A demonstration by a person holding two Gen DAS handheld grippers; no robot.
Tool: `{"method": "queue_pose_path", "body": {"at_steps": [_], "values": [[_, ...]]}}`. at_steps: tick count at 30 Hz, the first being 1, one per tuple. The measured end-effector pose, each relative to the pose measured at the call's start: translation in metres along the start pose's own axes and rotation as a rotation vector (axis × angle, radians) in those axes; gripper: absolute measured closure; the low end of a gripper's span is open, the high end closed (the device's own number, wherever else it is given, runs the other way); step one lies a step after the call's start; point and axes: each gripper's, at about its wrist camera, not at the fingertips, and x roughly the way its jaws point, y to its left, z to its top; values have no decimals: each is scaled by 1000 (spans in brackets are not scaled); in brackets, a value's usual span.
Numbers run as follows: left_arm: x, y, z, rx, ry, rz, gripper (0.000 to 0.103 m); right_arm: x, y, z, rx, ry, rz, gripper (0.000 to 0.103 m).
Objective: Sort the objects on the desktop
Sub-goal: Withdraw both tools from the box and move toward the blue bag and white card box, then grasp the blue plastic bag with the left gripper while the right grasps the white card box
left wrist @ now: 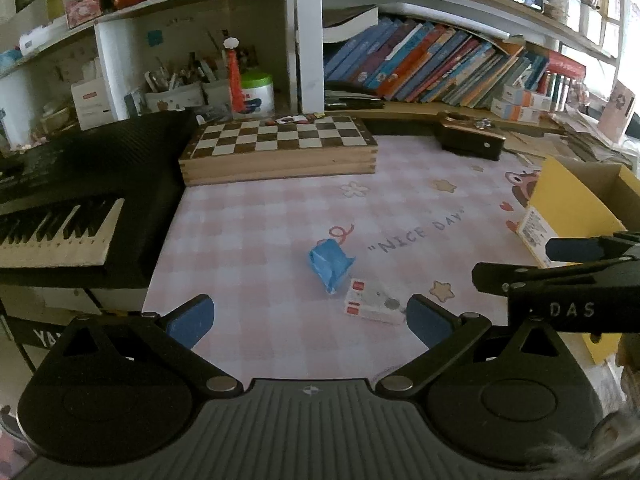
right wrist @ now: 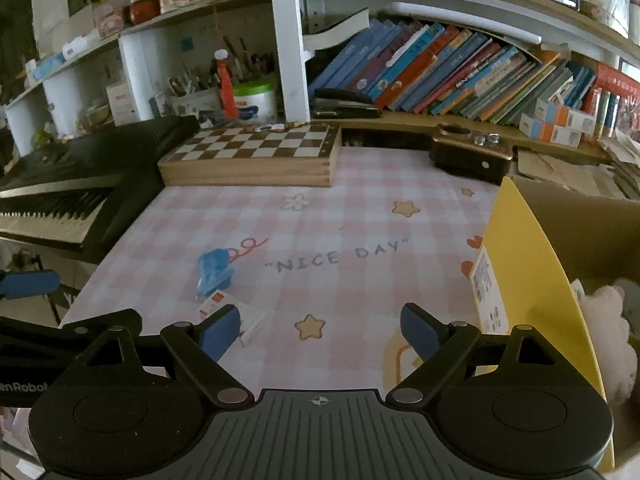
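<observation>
On the counter [left wrist: 260,240], the yellow box [right wrist: 524,264] stands right, the blue packet [left wrist: 330,264] and small carton [left wrist: 374,304] touch near centre, and both grippers [left wrist: 310,322] [right wrist: 320,330] hover, fingers spread and empty, so grabbing one item might drag the other.

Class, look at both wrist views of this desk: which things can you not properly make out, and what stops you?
- Yellow box contents: right wrist view, wall hides all but a pink fluffy thing.
- White packet: right wrist view, left finger covers part.
- Packet print: left wrist view, too small.
- Blue item: right wrist view, blurred.
- Keyboard: left wrist view, cut off at the edge.
</observation>
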Motion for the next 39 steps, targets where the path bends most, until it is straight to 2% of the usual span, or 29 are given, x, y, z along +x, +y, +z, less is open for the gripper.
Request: {"method": "queue_pose_path", "body": {"at_steps": [8, 13, 18, 21, 26, 28, 30, 31, 32, 37, 39], "values": [[24, -1, 17, 29, -30, 23, 0, 24, -8, 19, -12, -22, -10, 13], [43, 0, 25, 20, -25, -13, 1, 41, -14, 30, -21, -1, 5, 15], [68, 2, 30, 4, 4, -41, 4, 48, -16, 26, -30, 34, 19, 18], [85, 8, 34, -13, 30, -39, 11, 48, -18, 22, -45, 53, 32, 18], [119, 11, 40, -49, 135, -88, 33, 50, -1, 12, -163, 90, 113, 18], [128, 6, 40, -46, 151, -108, 35, 50, 9, 10, -209, 90, 147, 19], [135, -1, 39, -42, 165, -127, 44, 54, 19, 8, -254, 93, 179, 19], [139, -4, 39, -38, 178, -129, 56, 56, 22, 7, -271, 97, 190, 19], [143, -7, 38, -34, 193, -132, 60, 59, 26, 6, -288, 103, 200, 22], [141, -1, 37, -59, 196, -137, 66, 77, 41, 0, -355, 133, 237, 37], [137, 9, 38, -81, 192, -122, 66, 84, 44, -1, -365, 145, 251, 39]]}}
